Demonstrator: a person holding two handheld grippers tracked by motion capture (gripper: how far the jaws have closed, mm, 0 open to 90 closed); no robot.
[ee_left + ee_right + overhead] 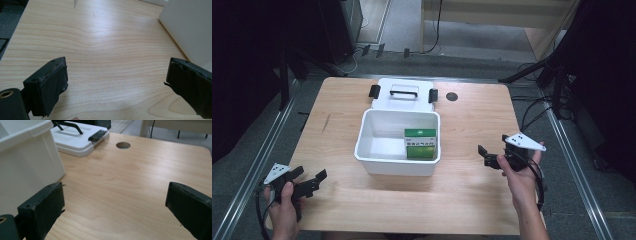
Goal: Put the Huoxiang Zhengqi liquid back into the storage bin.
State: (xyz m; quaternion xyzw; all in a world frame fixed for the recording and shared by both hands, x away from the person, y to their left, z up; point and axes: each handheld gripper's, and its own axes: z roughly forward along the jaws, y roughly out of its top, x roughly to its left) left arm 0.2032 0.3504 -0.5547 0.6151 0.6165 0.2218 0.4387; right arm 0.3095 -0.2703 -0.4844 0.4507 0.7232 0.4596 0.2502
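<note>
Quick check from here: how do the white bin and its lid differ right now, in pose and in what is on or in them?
The white bin stands open at the table's middle and holds green boxes in its right part; the lid lies flat just behind it, holding nothing. The lid carries a black handle and two black latches; the bin shows no black parts. The bin is deep, the lid shallow. Both are white plastic, and neither gripper touches them.
</note>
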